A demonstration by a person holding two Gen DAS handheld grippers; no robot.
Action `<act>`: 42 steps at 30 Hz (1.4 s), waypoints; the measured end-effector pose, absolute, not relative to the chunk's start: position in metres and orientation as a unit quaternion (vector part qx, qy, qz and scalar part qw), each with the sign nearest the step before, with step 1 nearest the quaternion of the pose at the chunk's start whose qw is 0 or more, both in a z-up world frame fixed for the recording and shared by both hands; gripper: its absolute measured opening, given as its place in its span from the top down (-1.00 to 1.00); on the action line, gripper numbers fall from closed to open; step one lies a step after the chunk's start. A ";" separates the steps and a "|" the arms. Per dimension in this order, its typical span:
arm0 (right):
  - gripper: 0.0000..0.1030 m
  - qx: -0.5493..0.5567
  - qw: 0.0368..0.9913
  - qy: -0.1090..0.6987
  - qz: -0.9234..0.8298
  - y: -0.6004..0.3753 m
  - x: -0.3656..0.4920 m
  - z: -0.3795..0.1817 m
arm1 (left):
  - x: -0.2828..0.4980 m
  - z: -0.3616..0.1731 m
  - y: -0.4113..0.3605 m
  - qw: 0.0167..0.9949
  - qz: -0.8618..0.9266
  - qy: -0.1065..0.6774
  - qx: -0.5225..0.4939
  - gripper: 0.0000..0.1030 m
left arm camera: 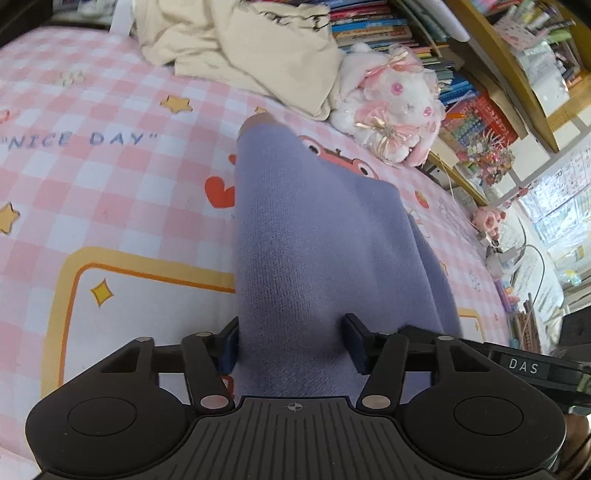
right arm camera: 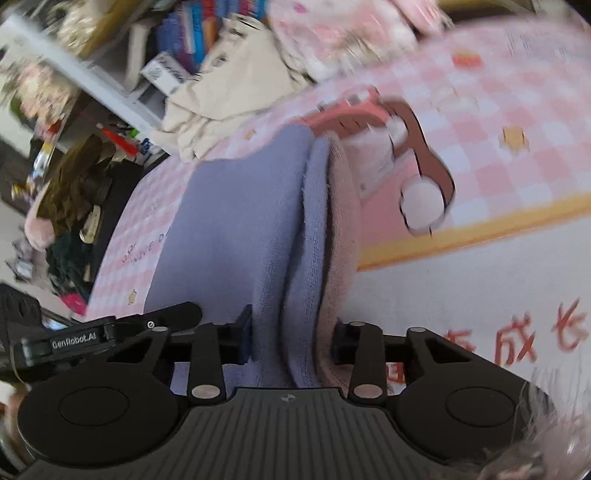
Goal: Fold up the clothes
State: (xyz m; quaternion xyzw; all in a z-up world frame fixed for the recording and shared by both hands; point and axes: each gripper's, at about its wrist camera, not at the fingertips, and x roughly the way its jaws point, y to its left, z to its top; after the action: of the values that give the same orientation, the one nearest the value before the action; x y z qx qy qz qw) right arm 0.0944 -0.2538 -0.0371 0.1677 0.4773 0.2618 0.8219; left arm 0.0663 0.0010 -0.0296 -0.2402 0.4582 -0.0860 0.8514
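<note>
A lavender knit garment (left arm camera: 306,236) stretches away from me over the pink checked bedsheet (left arm camera: 92,177), ending in a dusty pink tip at the far end. My left gripper (left arm camera: 291,343) is shut on its near end, the fabric filling the gap between both pads. In the right wrist view the same garment (right arm camera: 236,229) lies bunched in lengthwise folds, with a dusty pink layer (right arm camera: 341,221) along its right side. My right gripper (right arm camera: 291,339) is shut on those folds, purple and pink layers pressed together between the pads.
A cream garment heap (left arm camera: 251,48) lies at the far end of the bed, with a white and pink plush rabbit (left arm camera: 391,99) beside it. Shelves packed with books (left arm camera: 388,26) run along the right. Dark clutter (right arm camera: 74,206) lies off the bed's edge.
</note>
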 end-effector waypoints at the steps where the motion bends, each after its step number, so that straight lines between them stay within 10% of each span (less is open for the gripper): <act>1: 0.36 0.151 0.831 0.466 0.264 -0.251 0.091 -0.032 | 0.064 -0.026 -0.001 0.856 -0.086 0.453 -0.234 0.01; 42: 0.37 0.019 0.883 0.349 0.314 -0.194 0.084 0.038 | 0.058 0.027 0.041 0.897 -0.118 0.366 -0.219 0.03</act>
State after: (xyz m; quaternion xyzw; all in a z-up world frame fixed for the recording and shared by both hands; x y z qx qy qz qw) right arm 0.0842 -0.1939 0.0380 0.0187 0.3493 0.3139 0.8827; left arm 0.0579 0.0408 0.0266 -0.2190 0.3659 -0.1183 0.8968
